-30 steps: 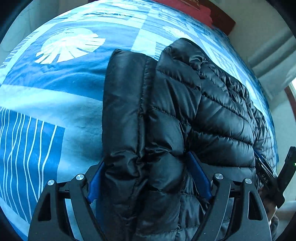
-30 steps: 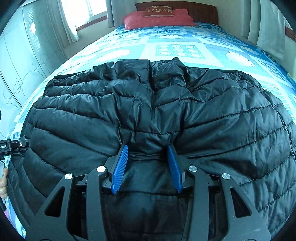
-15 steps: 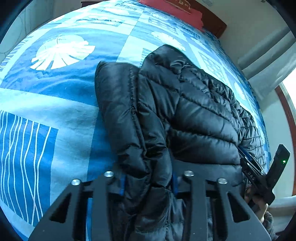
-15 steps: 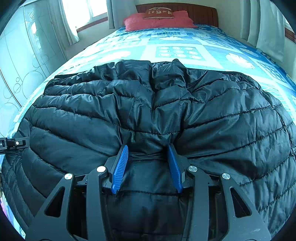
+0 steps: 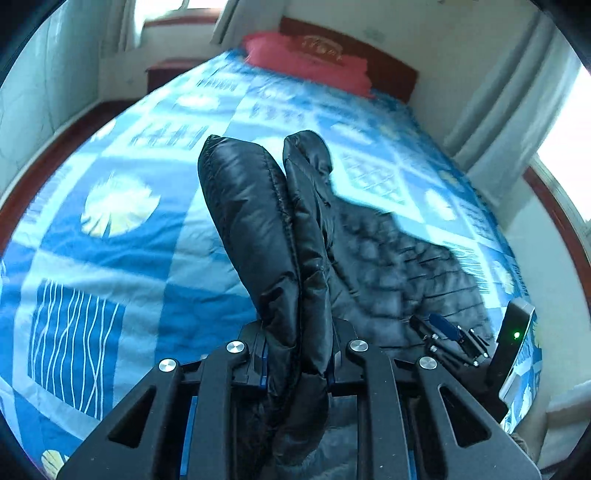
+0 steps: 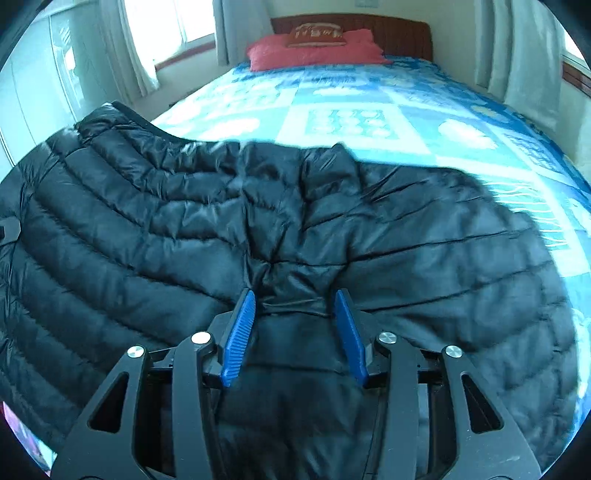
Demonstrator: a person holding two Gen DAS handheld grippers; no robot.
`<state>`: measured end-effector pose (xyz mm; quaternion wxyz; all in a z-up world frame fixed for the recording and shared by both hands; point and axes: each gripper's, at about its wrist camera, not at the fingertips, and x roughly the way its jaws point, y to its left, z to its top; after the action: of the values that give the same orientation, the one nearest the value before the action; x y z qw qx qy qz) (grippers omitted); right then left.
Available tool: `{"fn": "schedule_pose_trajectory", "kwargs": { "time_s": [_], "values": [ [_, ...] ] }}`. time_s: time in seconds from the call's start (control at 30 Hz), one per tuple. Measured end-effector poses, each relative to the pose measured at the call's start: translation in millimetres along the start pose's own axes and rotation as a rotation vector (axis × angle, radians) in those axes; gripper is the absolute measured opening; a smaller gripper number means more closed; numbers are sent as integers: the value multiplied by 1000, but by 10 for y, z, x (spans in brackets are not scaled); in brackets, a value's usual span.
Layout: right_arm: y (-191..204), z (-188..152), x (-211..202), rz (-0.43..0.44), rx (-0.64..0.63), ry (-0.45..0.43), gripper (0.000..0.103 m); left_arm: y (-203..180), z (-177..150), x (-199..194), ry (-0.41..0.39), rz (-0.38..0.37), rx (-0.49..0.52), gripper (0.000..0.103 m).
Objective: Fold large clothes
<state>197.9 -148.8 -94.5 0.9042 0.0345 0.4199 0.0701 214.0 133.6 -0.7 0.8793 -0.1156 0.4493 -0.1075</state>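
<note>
Both tongs on the black jacket [image 5: 280, 236]: left tongs [image 5: 297, 363] clamped, right tongs [image 6: 293, 332] half-open around fabric.

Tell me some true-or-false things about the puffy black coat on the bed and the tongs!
1. The left tongs are clamped on a bunched fold of the shiny black quilted puffer jacket. True.
2. The right tongs are squeezed tight on the jacket. False: their blue pads stand apart, with jacket fabric lying between them.
3. The jacket lies on a blue patterned bedspread. True.
4. The pillow by the wooden headboard is green. False: the pillow is red.
5. The fold in the left tongs lies flat on the bedspread. False: it stands up above it.
</note>
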Motion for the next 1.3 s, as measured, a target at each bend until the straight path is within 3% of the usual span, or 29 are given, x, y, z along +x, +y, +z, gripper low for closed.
{"fn": "schedule_pose_trajectory", "kwargs": {
  "time_s": [0.17, 0.43, 0.7, 0.9, 1.0, 1.3],
  "values": [
    [-405, -28, -313, -25, 34, -22, 53, -752, 38, -28, -40, 13, 110, 21],
    [-1328, -177, -767, -83, 143, -76, 53, -1956, -71, 334, -35, 6, 276, 21],
    [-1989, -427, -888, -140, 221, -59, 53, -2839, -384, 972, 45, -23, 372, 21],
    [-2297, -590, -871, -166, 257, -27, 53, -3154, -710, 1499, 116, 6, 416, 21],
    [-2381, -669, -855, -176, 259, -12, 53, -3225, -835, 1612, 105, 29, 440, 21],
    [-2392, -734, -842, -172, 265, 0, 53, -3257, -895, 1547, 82, 35, 439, 23]
  ]
}}
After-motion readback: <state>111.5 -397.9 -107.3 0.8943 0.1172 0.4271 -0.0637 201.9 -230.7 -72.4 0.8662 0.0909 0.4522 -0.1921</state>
